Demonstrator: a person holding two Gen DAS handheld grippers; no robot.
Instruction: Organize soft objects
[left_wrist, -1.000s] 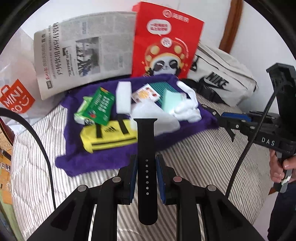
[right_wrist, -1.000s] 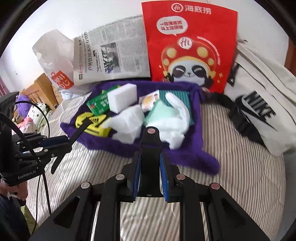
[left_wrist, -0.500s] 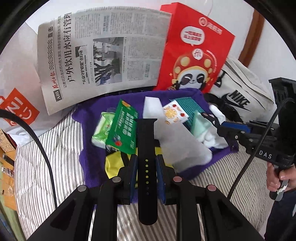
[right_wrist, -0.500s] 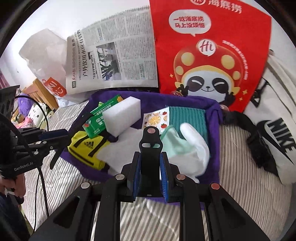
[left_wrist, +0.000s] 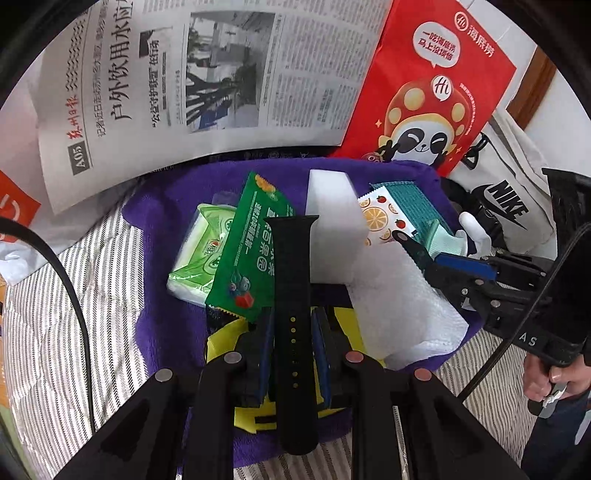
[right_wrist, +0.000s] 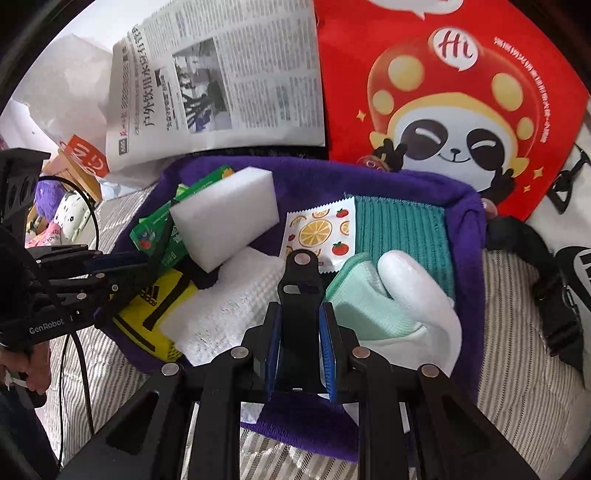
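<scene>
While both grippers hover over the purple cloth (right_wrist: 465, 236), each's jaws pinch a black strap piece (left_wrist: 293, 280).

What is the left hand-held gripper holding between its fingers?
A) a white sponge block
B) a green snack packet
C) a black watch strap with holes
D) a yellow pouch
C: the left hand-held gripper is shut on the long black rubber watch strap with holes, which pokes forward over the purple fuzzy cloth.

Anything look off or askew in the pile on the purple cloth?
Mostly an untidy heap: the white sponge block lies tilted across the green packet, propped rather than flat. No visible spill or damage.
</scene>
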